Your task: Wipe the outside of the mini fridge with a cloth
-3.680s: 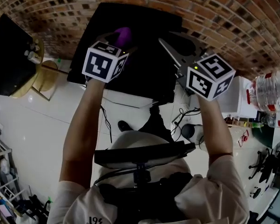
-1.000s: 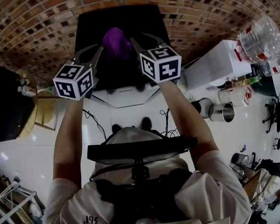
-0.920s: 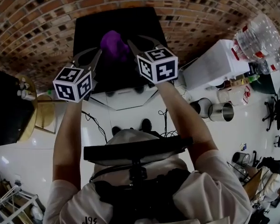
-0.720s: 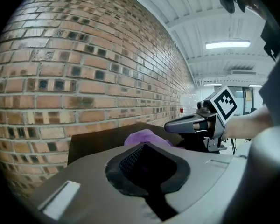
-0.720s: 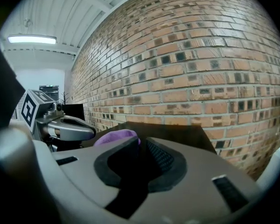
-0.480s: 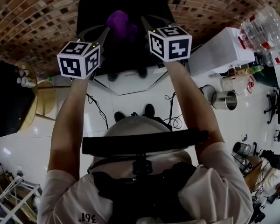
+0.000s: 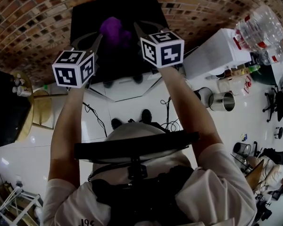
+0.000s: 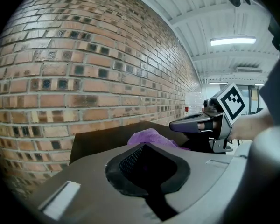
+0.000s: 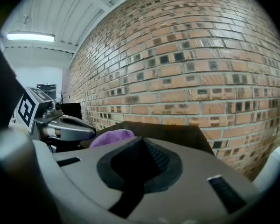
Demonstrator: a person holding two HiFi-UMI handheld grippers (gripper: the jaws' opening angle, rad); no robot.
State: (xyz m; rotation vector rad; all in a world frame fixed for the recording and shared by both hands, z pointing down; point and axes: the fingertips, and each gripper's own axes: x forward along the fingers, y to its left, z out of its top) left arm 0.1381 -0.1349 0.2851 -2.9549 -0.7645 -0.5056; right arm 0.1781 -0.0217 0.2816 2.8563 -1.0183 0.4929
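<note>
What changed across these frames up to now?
The right gripper came in from the right to the purple cloth on the mini fridge. Its jaws have just been closing and now stand shut, with nothing visibly between them. Unchanged: the left gripper, shut, at the cloth's other side; the cloth atop the fridge.

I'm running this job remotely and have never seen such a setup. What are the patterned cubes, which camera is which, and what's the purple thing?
No robot: a person holds a two-fingered gripper in each hand; the patterned cubes are part of them. One picture looks down from the person's head; the others ride on the left gripper and right gripper, looking along their fingers. The black box by the brick wall is the mini fridge, a purple cloth bunched on top. The left fingers are shut, apparently pinching the cloth; the right fingers have just closed beside it, apparently empty.
</note>
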